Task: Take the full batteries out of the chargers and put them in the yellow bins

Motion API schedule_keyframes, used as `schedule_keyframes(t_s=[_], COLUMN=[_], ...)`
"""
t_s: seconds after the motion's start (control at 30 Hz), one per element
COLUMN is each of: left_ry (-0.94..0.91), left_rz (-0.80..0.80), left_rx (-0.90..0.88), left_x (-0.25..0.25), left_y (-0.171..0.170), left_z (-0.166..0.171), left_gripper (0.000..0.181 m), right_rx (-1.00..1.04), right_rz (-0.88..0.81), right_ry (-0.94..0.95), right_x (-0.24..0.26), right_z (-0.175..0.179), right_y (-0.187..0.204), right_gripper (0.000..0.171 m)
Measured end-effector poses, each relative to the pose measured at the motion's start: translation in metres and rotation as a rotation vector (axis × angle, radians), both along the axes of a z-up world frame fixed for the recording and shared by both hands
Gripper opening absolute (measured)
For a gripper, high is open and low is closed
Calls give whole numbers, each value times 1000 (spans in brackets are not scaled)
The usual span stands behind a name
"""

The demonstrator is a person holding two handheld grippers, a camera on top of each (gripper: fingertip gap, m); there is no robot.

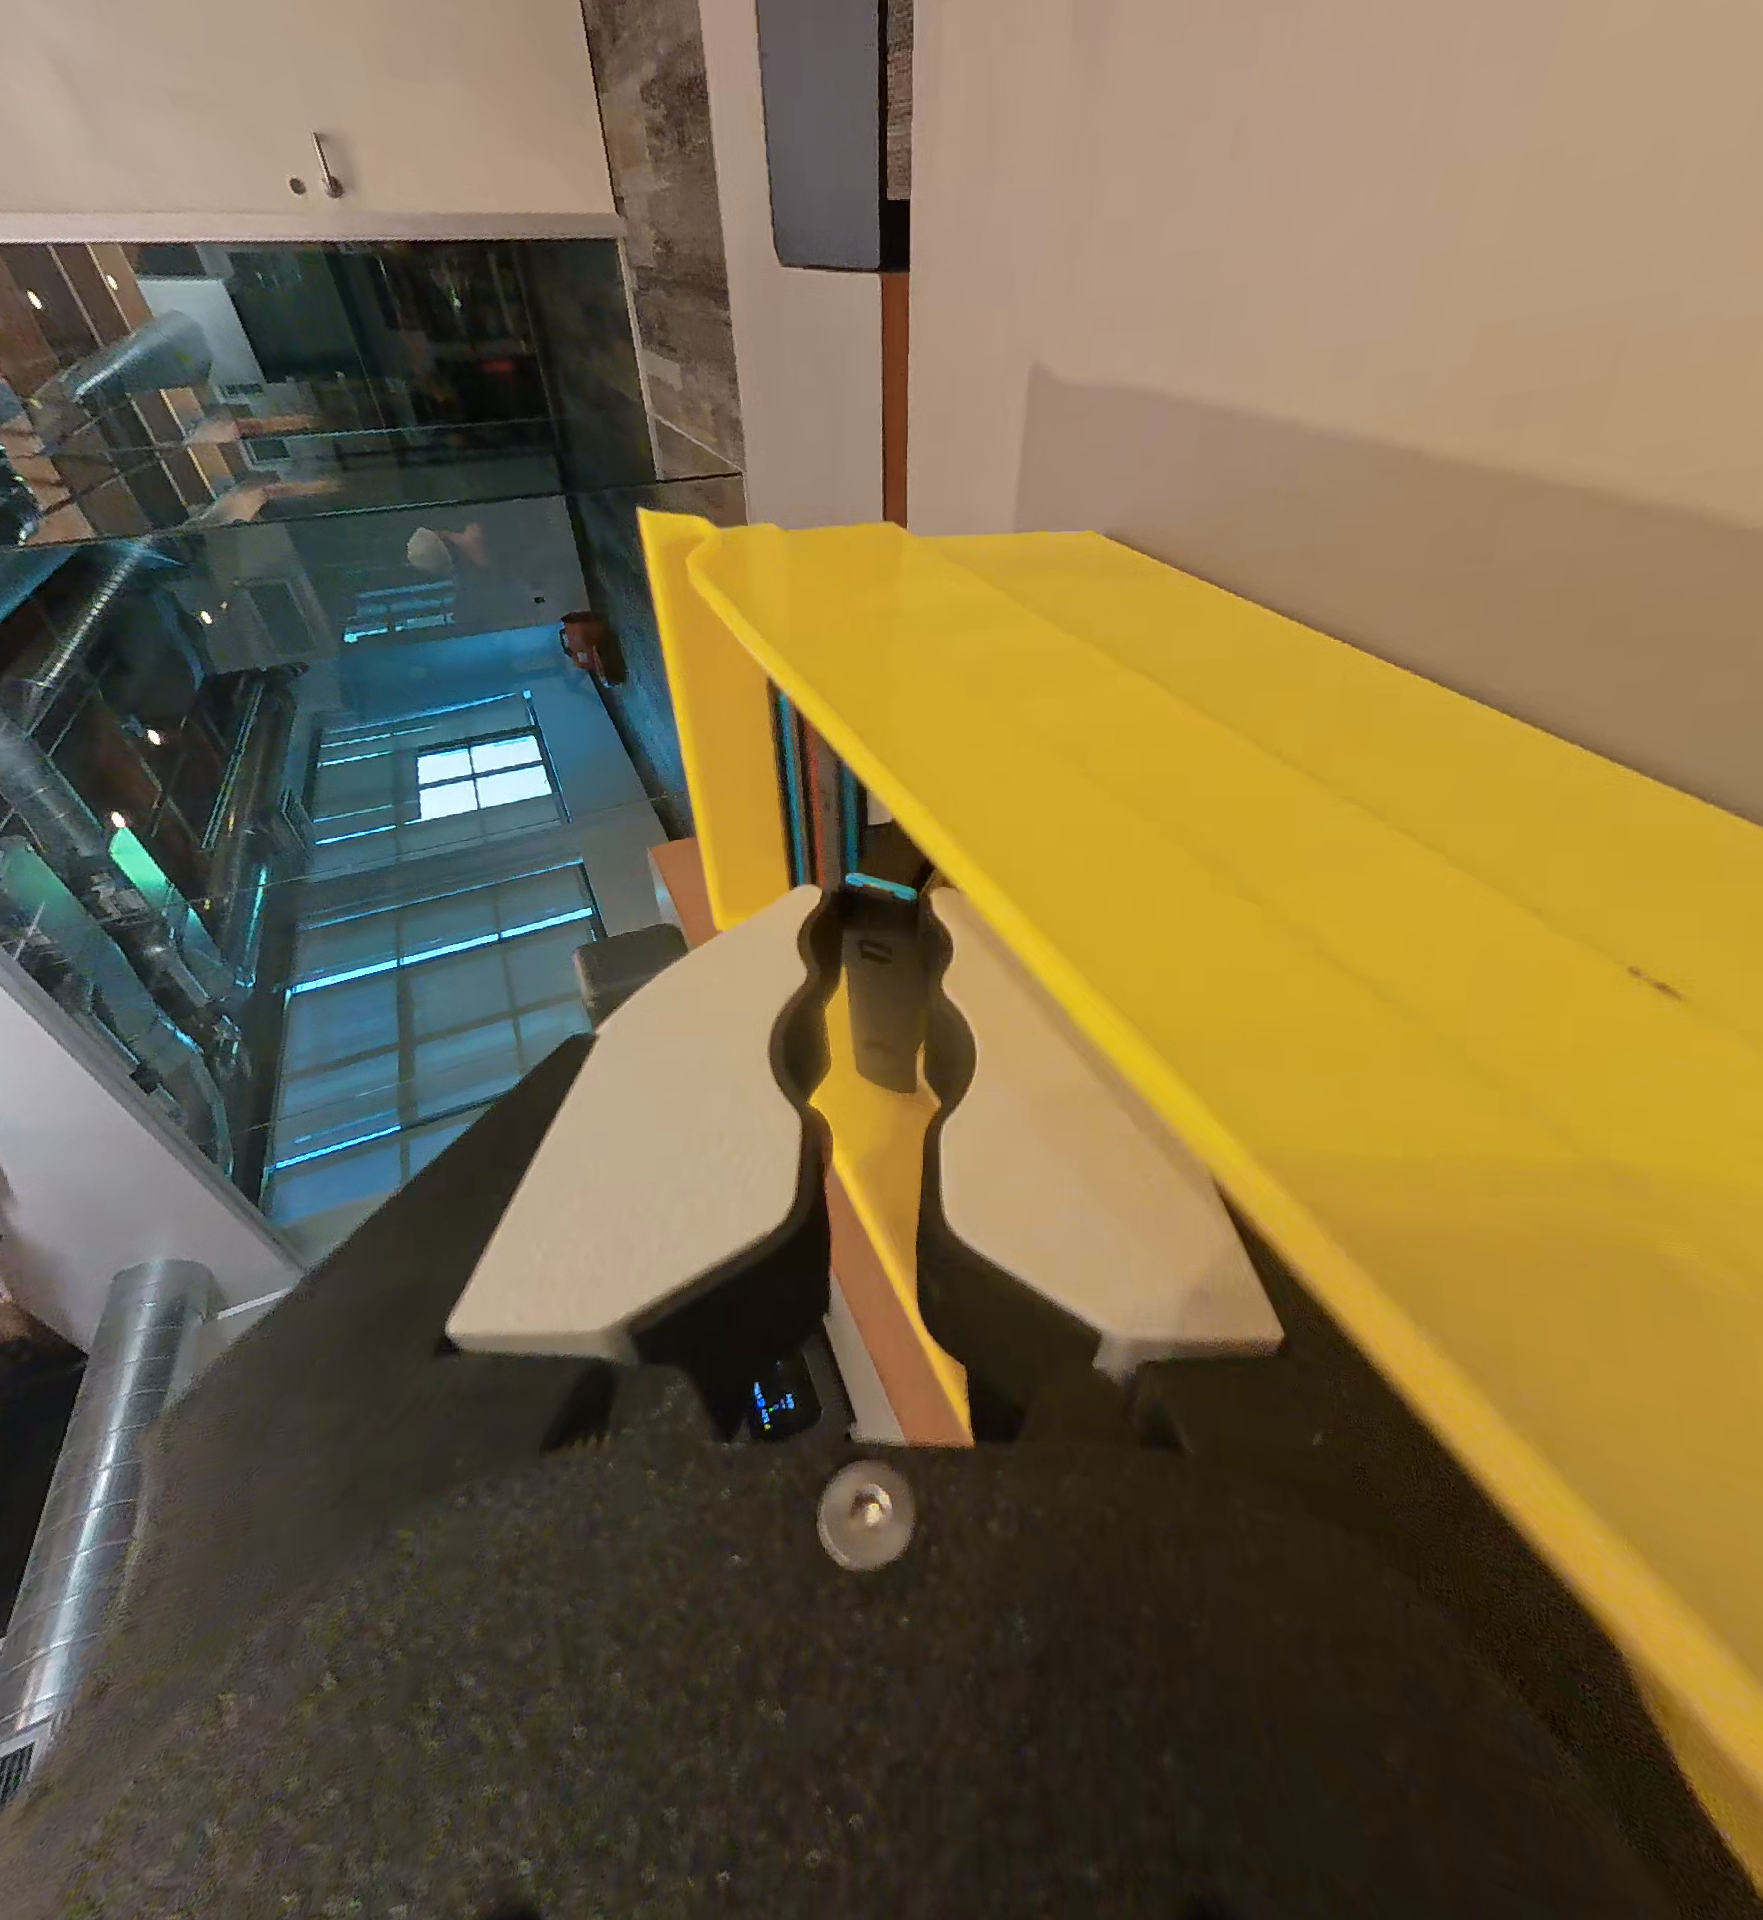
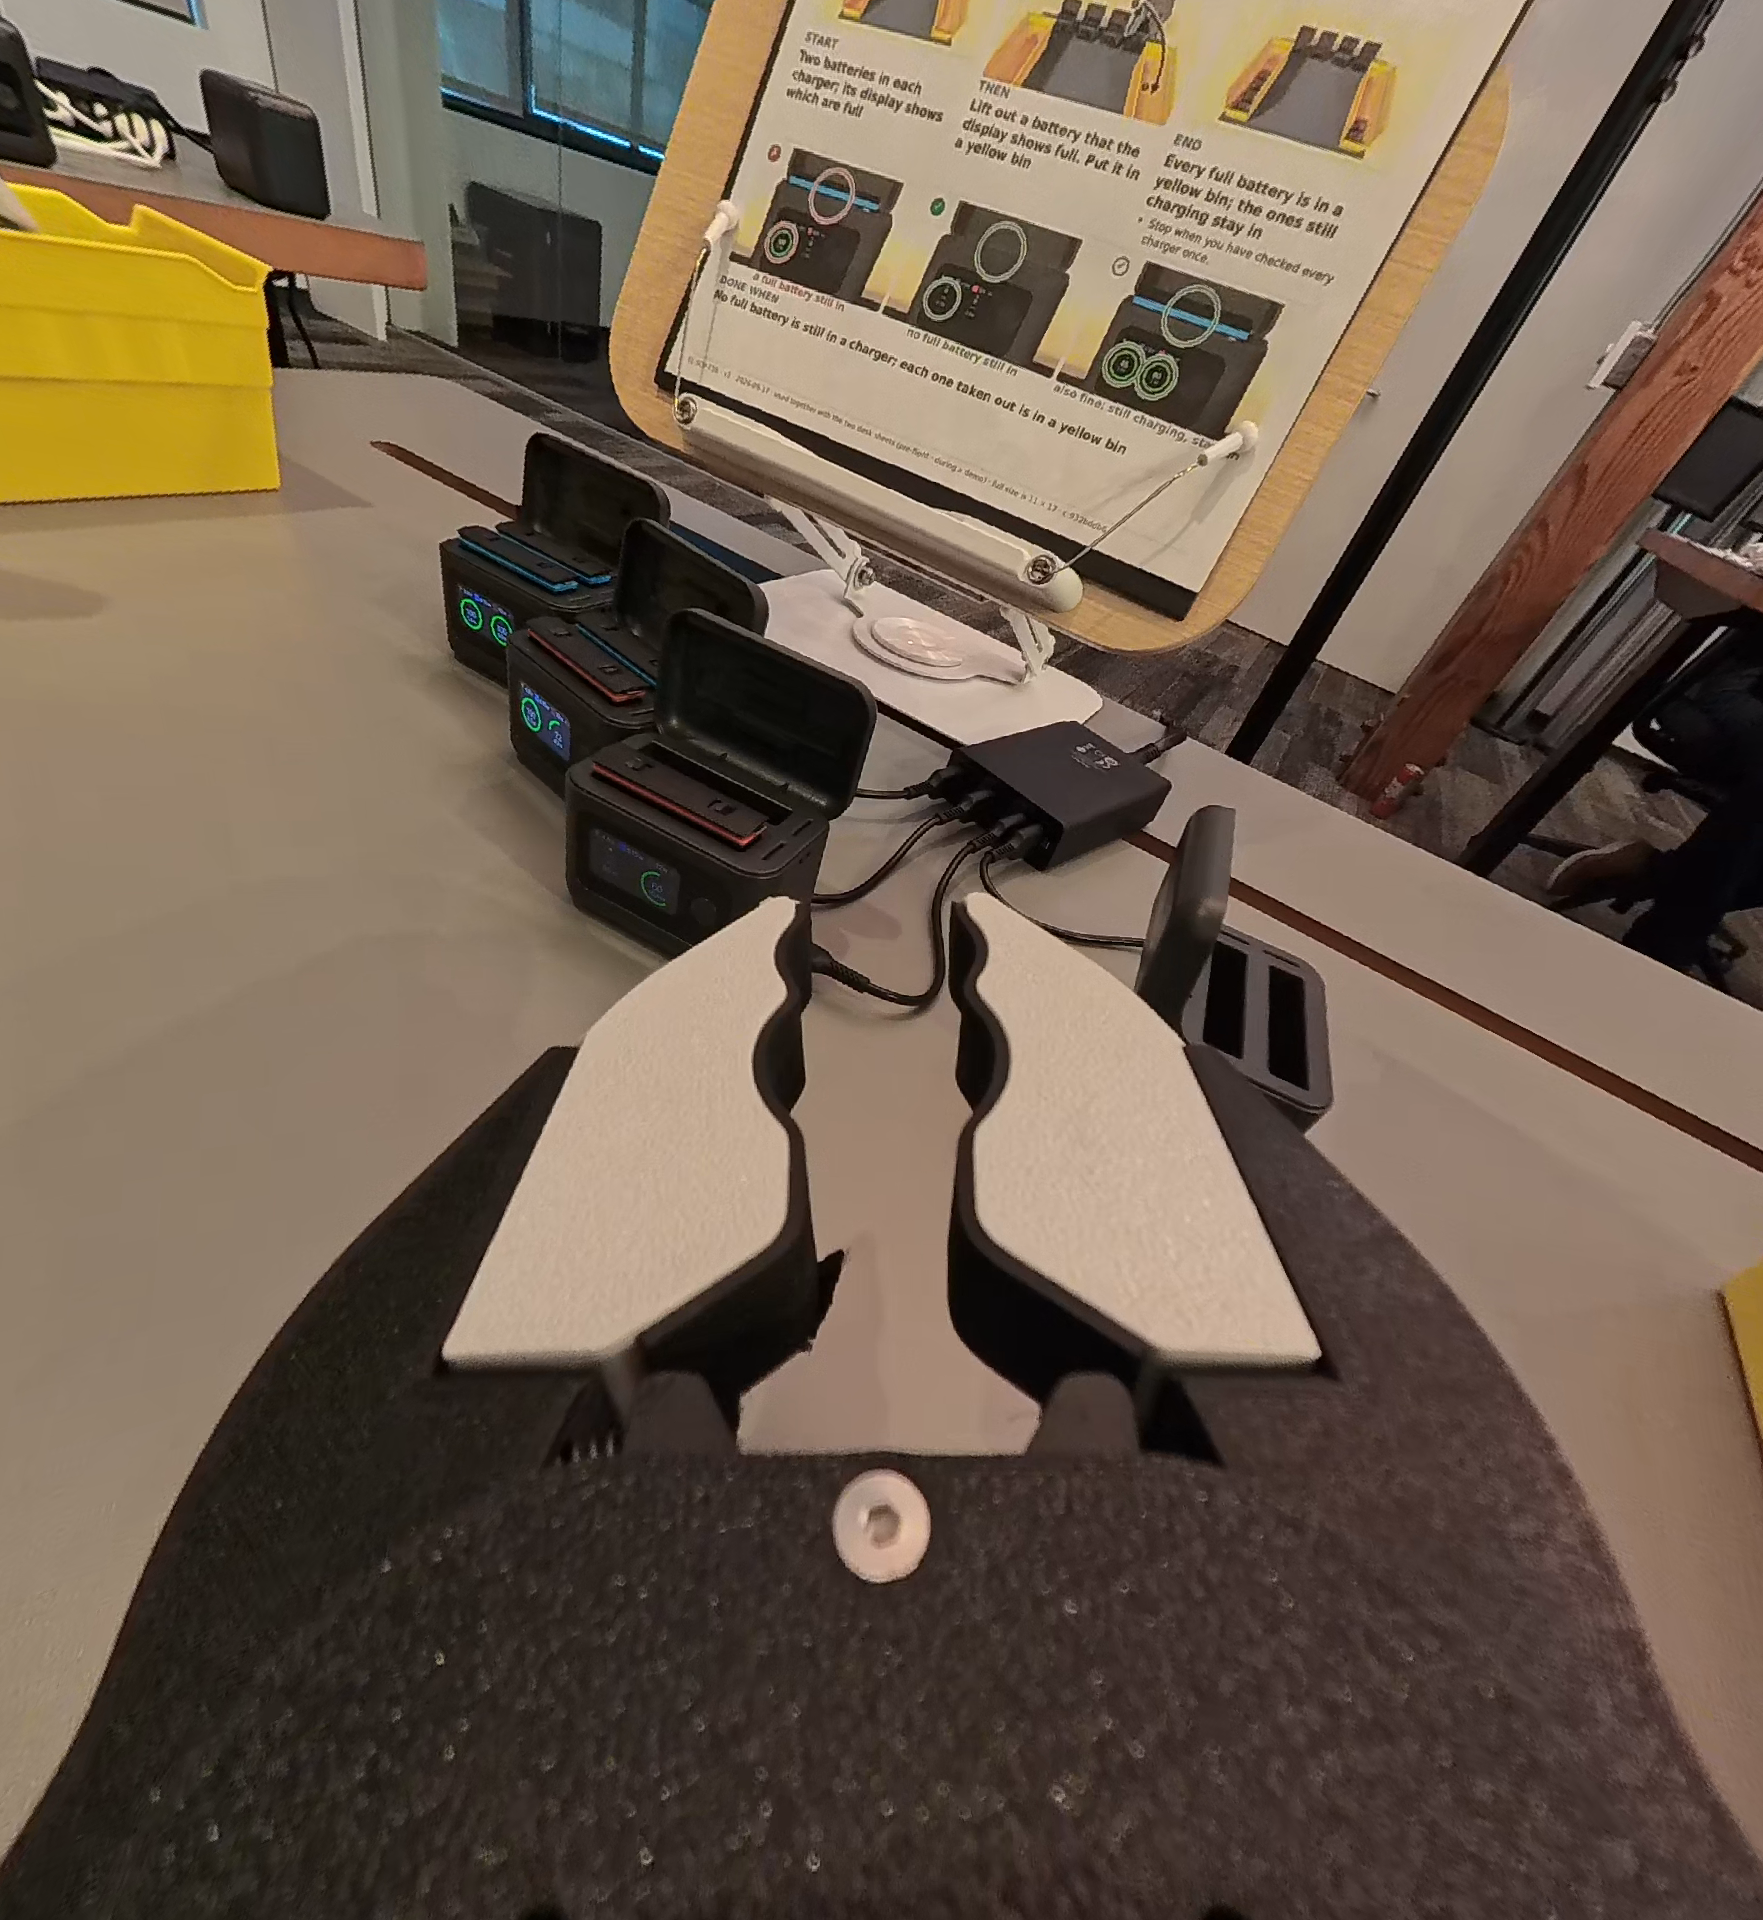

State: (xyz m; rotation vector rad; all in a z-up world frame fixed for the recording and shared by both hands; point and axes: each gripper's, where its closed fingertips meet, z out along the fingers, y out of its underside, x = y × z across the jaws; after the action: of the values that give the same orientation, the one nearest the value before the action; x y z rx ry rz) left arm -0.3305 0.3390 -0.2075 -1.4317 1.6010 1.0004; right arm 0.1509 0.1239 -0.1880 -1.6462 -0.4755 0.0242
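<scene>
The left gripper (image 1: 877, 997) has its white-faced fingers (image 1: 690, 1101) pinching a slim, black, slab-shaped battery with a blue end cap (image 1: 882, 997), and it hangs at the mouth of a glossy yellow plastic bin (image 1: 1220, 831), seen here rolled sideways with more blue-edged slabs showing inside. By its look that battery is a light, rigid, smooth-skinned thing, likely slick against the fingers, so my call is to take one across its broad flat faces near the capped end, as this hold does, and not by the thin edges. Over to the right gripper (image 2: 882, 935): fingers (image 2: 1095, 1122) spread, nothing between them, hovering over the pale grey worktop (image 2: 181, 883) just short of three small black chargers with flip lids up (image 2: 695, 831). The farthest charger carries blue-capped batteries, the middle one a red and a blue, the nearest a single red-capped battery (image 2: 674, 802) beside an empty slot; lit green rings glow on their front screens. A fourth open black charger with both slots empty (image 2: 1261, 1029) sits to the right, cabled like the rest to a black power hub (image 2: 1064, 784). As for writing: a printed instruction sheet on a rounded wooden stand (image 2: 1053, 260) is readable, and the hub bears a small white mark, too small to make out. A second yellow bin (image 2: 98, 343) waits far left.
</scene>
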Motion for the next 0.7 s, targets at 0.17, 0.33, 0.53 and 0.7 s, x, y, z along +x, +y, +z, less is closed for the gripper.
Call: schedule_keyframes(t_s=[0.17, 0.33, 0.53, 0.7], left_ry=[-63, -203, -547, -777], left_rz=[-21, -73, -277, -516], left_rx=[41, 97, -4, -198], left_x=[0, 20, 109, 206], left_y=[-10, -28, -78, -143], left_z=[31, 82, 122, 129], left_gripper=[14, 14, 14, 14], right_rx=[2, 3, 41, 112], right_rz=[1, 8, 82, 248], right_ry=[1, -1, -5, -41], right_x=[0, -2, -16, -48], right_z=[1, 0, 8, 18], right_y=[0, -1, -7, -25], right_gripper=[25, 25, 25, 25])
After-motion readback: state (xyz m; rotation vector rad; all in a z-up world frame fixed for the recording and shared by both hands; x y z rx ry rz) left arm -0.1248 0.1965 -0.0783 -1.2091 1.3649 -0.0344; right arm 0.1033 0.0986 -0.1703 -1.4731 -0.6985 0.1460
